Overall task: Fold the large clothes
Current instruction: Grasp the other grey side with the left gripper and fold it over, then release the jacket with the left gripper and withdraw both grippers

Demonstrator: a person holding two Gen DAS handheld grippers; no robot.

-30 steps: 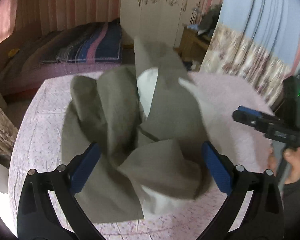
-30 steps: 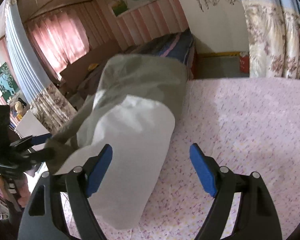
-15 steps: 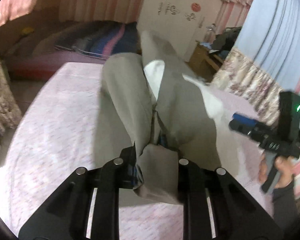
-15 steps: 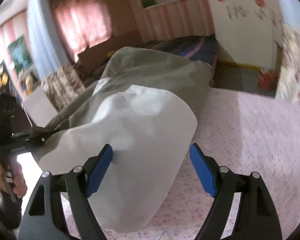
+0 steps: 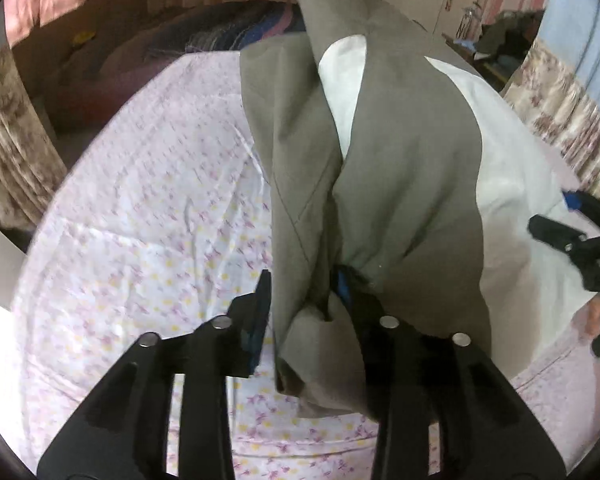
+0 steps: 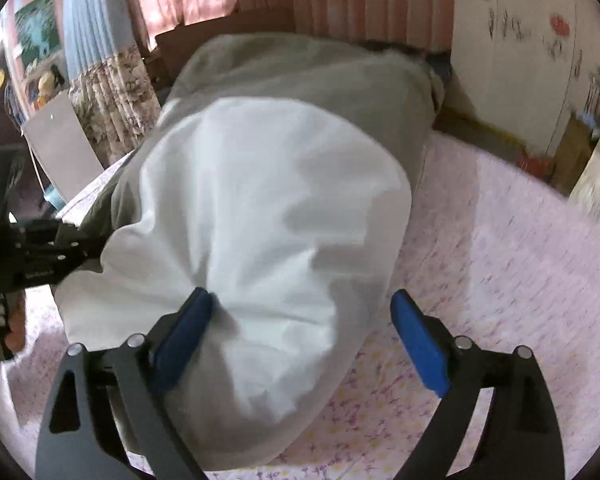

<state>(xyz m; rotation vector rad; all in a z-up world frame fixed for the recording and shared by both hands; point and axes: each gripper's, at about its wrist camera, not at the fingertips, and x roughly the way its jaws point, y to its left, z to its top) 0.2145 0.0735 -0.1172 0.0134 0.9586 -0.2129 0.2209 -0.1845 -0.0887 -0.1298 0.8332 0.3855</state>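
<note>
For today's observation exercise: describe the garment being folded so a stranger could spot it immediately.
Find the bed covered by the pink floral sheet. Heaped on it lies the garment, bunched between the fingers of the left gripper. Nothing else here pairs plain grey-olive cloth with a white lining.

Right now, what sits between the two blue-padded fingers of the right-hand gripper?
In the right wrist view, the white lining of the grey-green garment lies between the opening right gripper's fingers.

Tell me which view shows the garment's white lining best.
The right wrist view: the white lining of the grey-green garment fills the middle as one broad panel. The left wrist view shows only strips of it between grey folds and along the right edge.
</note>
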